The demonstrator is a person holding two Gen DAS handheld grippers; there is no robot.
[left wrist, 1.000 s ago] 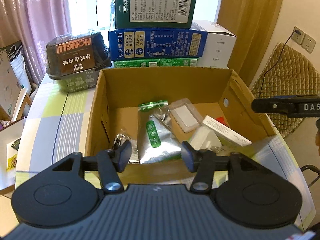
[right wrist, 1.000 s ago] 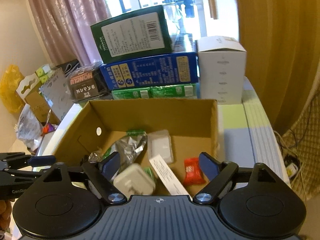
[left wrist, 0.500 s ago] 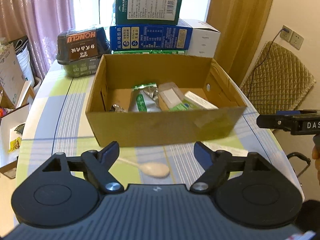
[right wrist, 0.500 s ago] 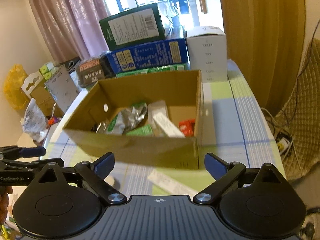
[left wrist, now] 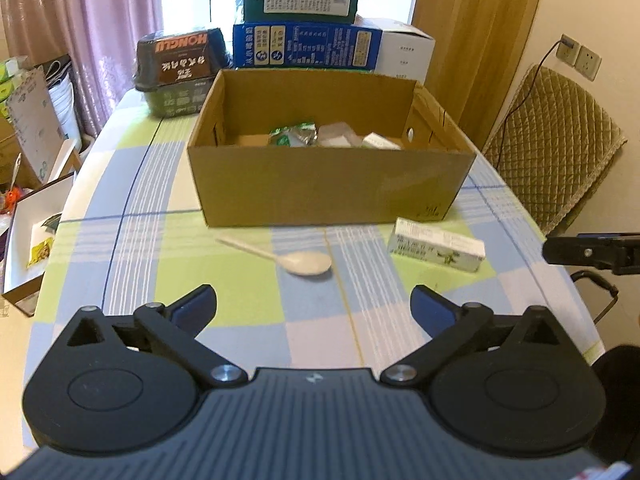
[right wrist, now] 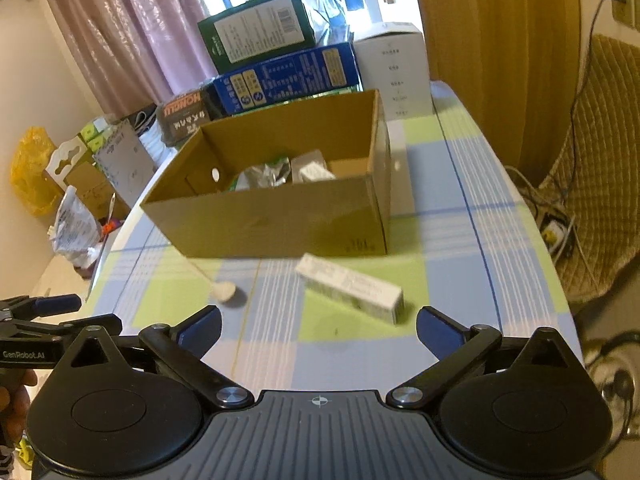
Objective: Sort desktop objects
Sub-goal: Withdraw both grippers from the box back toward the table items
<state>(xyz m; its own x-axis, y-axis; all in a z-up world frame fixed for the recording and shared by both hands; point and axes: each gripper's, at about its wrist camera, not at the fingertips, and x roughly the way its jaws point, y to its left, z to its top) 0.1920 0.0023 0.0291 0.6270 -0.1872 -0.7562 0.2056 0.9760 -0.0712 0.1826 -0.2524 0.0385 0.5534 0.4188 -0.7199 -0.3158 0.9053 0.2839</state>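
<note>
Left gripper (left wrist: 314, 304) and right gripper (right wrist: 319, 326) are hovering with jaws wide, empty. Spoon (left wrist: 298, 258) is lying at 12 o'clock, white carton (left wrist: 438, 249) at 2 o'clock, before the cardboard box (left wrist: 328, 190).

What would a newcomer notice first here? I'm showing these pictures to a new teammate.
The open cardboard box in the middle of the checked tablecloth, with packets inside. In front of it lie a pale plastic spoon and, to its right, a small white-and-green carton. Behind the box stands a stack of product boxes, and both grippers are open and empty.
</note>
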